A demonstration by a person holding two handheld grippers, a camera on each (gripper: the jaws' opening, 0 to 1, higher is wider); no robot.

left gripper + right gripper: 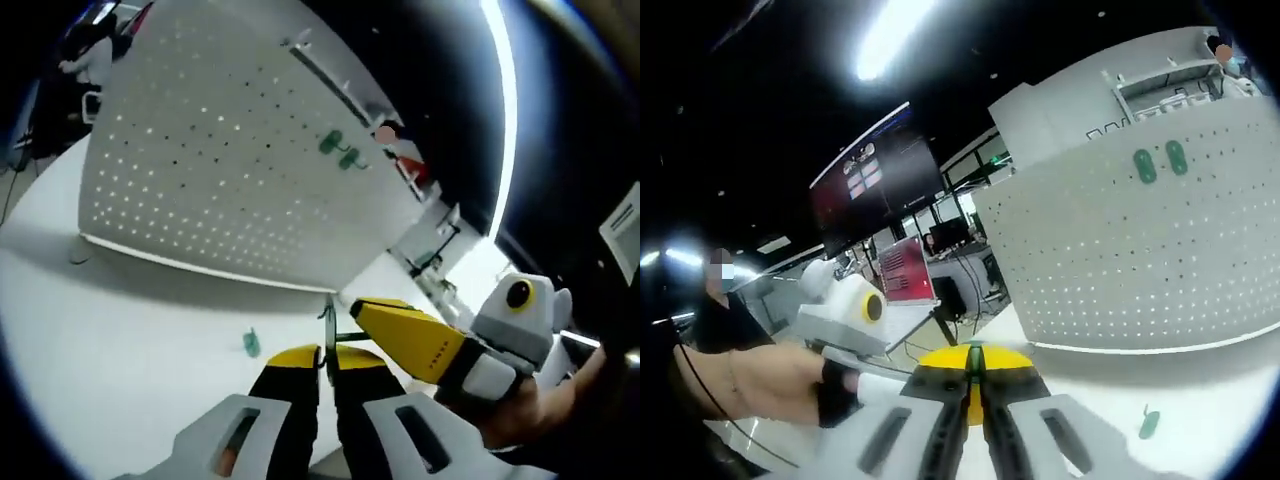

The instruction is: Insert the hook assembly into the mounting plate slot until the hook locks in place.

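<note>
Standing upright on the white table (pixel 120 330) — a white pegboard (pixel 220 170) bearing two green hooks (pixel 340 150). Left hand-held gripper (pixel 325 362) clamps a thin metal hook (pixel 328 318); right hand-held gripper (pixel 975 378) pinches its green piece (pixel 975 352). One loose green hook (pixel 250 343) lies on the table near the board's foot.

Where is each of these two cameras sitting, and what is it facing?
Left gripper view: rides the left tongs, facing the white pegboard; the right tongs and a hand enter from the right.
Right gripper view: rides the right tongs, facing the pegboard; a hand shows at left.
Shared: pegboard, green hooks, white table.
</note>
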